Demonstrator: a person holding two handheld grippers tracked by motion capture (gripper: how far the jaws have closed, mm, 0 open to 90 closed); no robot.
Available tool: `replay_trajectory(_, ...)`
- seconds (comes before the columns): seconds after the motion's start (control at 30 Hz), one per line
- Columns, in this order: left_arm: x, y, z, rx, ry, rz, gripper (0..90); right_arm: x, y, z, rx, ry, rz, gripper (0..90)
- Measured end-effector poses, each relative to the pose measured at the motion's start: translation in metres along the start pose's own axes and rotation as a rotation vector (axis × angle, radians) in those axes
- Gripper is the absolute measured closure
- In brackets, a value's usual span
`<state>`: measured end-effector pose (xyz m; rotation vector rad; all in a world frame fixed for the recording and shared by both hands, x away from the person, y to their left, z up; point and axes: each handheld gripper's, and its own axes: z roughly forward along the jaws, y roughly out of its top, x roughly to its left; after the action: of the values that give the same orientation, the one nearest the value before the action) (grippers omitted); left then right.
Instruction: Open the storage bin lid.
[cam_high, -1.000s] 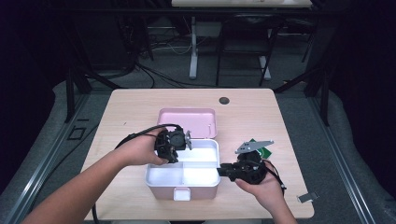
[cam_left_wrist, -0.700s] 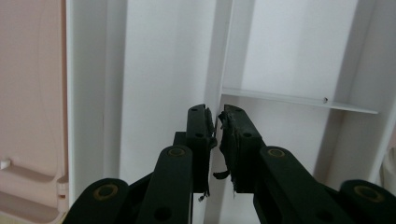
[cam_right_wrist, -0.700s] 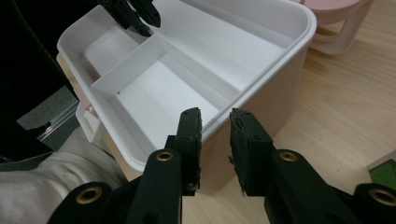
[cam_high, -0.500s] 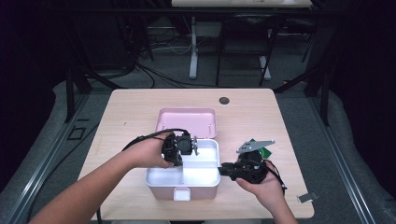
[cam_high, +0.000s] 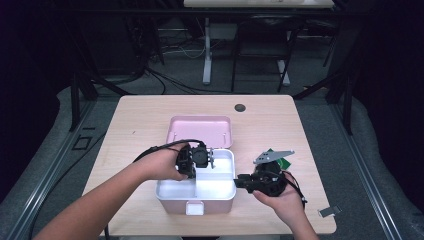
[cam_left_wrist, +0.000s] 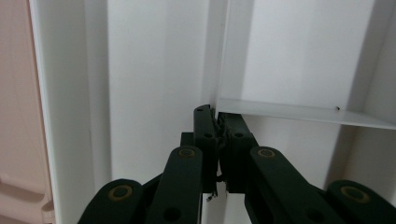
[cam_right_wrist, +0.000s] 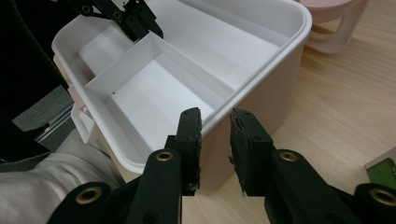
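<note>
Left gripper (cam_left_wrist: 217, 122) inside white box (cam_high: 226, 192), jaws just closing, now pinched on thin white divider (cam_left_wrist: 299, 112) edge. Right gripper (cam_right_wrist: 215, 122) clamped over box's side wall (cam_right_wrist: 261, 100), one jaw inside, one outside. Pink lid (cam_high: 200, 130) on tabletop (cam_high: 140, 120) just beyond left gripper.

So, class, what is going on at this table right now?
A person works on an open pink and white box with a gripper in each hand. The left gripper has just been closing and now pinches the thin wall of the white divider tray inside the box. The right gripper straddles the box's right rim, apparently steadying it. The pink lid lies on the table just behind the box.
</note>
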<state>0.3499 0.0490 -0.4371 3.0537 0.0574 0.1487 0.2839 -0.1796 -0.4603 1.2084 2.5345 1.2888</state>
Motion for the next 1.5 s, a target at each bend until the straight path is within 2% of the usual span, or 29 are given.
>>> replay_trajectory(0.6, 0.0, 0.001, -0.002, 0.012, 0.004, 0.046, 88.0, -0.003, 0.0, -0.005, -0.02, -0.009, 0.009, 72.7)
replay_trajectory(1.13, -0.002, 0.001, -0.013, 0.008, 0.027, 0.041, 89.2, -0.006, 0.0, -0.012, -0.039, -0.013, 0.017, 71.2)
replay_trajectory(1.5, 0.0, -0.007, -0.025, -0.027, 0.04, 0.002, 89.4, -0.007, -0.001, -0.018, -0.049, -0.019, 0.022, 71.1)
